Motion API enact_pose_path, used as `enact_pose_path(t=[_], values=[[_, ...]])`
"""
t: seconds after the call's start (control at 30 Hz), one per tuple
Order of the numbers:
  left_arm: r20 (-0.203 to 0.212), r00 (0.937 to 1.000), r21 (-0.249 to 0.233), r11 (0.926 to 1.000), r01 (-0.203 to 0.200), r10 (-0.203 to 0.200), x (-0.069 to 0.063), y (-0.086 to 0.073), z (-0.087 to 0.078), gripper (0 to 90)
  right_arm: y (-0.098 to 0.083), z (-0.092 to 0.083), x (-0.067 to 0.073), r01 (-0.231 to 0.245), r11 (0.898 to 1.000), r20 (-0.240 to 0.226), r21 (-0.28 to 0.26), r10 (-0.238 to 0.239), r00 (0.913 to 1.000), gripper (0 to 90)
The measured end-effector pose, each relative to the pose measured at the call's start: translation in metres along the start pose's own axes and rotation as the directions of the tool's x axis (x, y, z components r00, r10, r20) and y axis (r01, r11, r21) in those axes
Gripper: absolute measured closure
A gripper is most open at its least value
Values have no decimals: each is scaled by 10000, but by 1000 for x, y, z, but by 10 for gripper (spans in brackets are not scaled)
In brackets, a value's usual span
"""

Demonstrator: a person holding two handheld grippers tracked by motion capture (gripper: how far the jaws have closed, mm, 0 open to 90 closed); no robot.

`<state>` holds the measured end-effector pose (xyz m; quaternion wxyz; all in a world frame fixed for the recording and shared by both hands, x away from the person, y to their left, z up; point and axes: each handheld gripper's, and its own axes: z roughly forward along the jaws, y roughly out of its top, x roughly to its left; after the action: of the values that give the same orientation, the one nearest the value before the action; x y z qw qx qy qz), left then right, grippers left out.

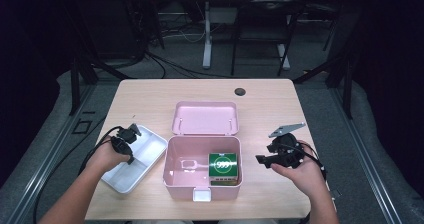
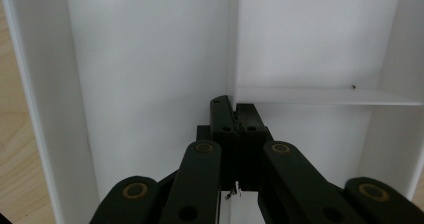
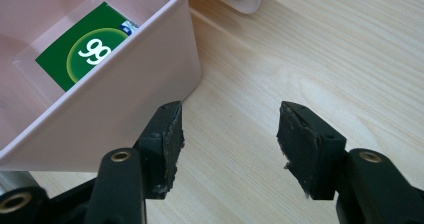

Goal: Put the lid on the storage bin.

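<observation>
White tray (image 1: 131, 169), left of the pink box (image 1: 202, 184): left gripper (image 1: 131, 134) clenched, seemingly on its divider (image 2: 232, 44); right gripper (image 1: 265, 159) released, empty; tray not yet in box.

The worktop (image 1: 150, 99) looks like pale wood with a fine straight grain and a smooth, matt finish. The white tray (image 1: 131, 176) near its left front corner appears to be smooth plastic with a soft sheen. The pink box (image 1: 172, 181) at the middle of the front edge is smooth, slightly glossy plastic; the green carton (image 1: 223, 165) inside looks like printed glossy card. The right hand-held gripper (image 3: 227, 134) has matt black plastic links and rough, worn rubbery pads (image 3: 305, 139).
</observation>
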<state>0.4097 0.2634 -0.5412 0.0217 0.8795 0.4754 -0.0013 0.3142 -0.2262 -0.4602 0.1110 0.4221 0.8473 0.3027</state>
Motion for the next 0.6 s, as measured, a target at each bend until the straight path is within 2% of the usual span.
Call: enact_pose_path(t=[0.3,0.6], values=[[71,9999,-16,9999,154,-154,3,-5,-6,893,0,3,0,-33,10000,33,74,32,10000,430],[84,9999,-317,9994,114,-111,4,-12,-26,893,-1,3,-1,-79,9999,59,68,79,10000,432]])
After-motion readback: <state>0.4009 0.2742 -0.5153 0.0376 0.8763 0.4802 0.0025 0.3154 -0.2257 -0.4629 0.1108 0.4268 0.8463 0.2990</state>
